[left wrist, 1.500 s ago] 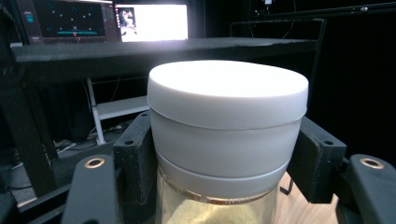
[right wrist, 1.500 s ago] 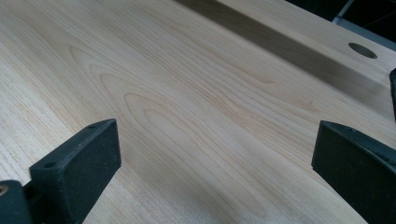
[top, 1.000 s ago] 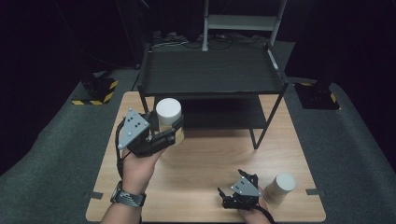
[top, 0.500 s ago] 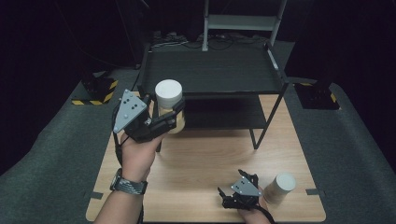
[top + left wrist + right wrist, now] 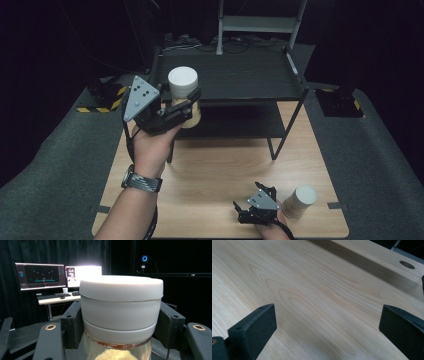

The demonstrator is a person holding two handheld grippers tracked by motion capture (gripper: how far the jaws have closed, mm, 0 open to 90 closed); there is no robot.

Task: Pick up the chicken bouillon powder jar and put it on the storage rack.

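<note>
Left claw (image 5: 186,106) pinches a white-lidded jar (image 5: 183,90) just under the lid, held upright in the air in front of the black shelf rack (image 5: 240,75), about level with its top shelf; the left gripper view shows both pads tight on the jar (image 5: 121,312) with pale powder inside. Right claw (image 5: 250,212) rests low on the desk (image 5: 210,170), jaws spread with nothing between them, just beside a second white-lidded jar (image 5: 300,200). To do it well: keep the jar vertical, clear the shelf edge before moving in, set it flat, only then release. Versus the earlier frames: the jar has risen off desk level towards the top shelf; the right hand hasn't budged.
</note>
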